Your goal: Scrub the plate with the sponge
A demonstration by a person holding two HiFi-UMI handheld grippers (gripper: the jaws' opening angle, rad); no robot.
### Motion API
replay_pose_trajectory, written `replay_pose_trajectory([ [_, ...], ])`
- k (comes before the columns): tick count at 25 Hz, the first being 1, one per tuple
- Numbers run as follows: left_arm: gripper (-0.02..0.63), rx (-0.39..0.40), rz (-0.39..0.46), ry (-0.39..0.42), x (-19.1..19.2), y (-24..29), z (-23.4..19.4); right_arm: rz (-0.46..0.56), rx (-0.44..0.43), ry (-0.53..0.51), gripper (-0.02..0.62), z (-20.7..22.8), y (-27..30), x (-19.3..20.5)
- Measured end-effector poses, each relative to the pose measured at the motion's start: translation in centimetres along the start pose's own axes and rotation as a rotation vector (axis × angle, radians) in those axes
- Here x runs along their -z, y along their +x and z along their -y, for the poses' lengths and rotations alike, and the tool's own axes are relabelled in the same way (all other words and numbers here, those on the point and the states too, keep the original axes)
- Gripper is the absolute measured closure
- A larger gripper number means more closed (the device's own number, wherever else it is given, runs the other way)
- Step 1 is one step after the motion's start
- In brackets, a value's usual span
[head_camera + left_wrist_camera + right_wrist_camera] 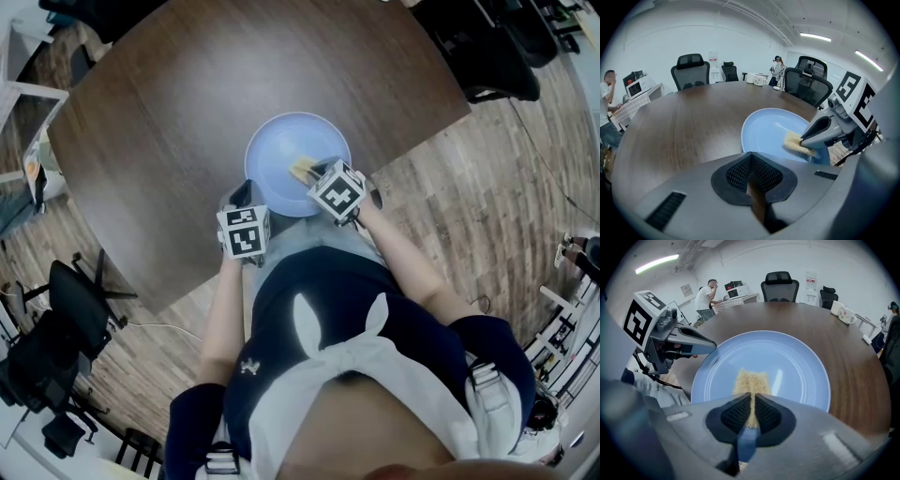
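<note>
A light blue plate (286, 150) lies on the dark wooden table (187, 103), near its front edge. My right gripper (751, 401) is shut on a yellow sponge (751, 380), which rests flat on the plate (797, 366) inside its near rim. In the left gripper view the sponge (793, 141) sticks out of the right gripper's fingers (820, 131) over the plate (768, 129). My left gripper (750, 157) has its jaws together with only table showing in the slit. Its tip (712, 345) is at the plate's left rim; contact with the rim is unclear.
The table's edge runs just behind the plate towards me, with wood floor (469, 187) beyond. Black office chairs (691, 68) stand around the far side. Mugs (846, 312) sit at the far right of the table. A person (705, 298) stands at a counter far off.
</note>
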State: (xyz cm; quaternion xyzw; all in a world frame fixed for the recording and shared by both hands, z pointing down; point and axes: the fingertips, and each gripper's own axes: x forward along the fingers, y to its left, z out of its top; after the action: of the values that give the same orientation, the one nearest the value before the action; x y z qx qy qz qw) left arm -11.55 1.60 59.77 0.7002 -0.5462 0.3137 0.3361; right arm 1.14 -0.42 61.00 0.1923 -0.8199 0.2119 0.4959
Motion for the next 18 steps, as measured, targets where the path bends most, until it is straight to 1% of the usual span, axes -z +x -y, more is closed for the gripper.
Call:
replay_pose_trajectory([
  [10, 0.603, 0.011, 0.008, -0.011, -0.2, -0.1, 0.1, 0.005, -0.105, -0.019, 0.571, -3.2, 0.2, 0.6],
  [18, 0.603, 0.001, 0.004, -0.009, -0.1, 0.0, -0.2, -0.038, -0.195, -0.078, 0.571, -5.5, 0.0, 1.4],
])
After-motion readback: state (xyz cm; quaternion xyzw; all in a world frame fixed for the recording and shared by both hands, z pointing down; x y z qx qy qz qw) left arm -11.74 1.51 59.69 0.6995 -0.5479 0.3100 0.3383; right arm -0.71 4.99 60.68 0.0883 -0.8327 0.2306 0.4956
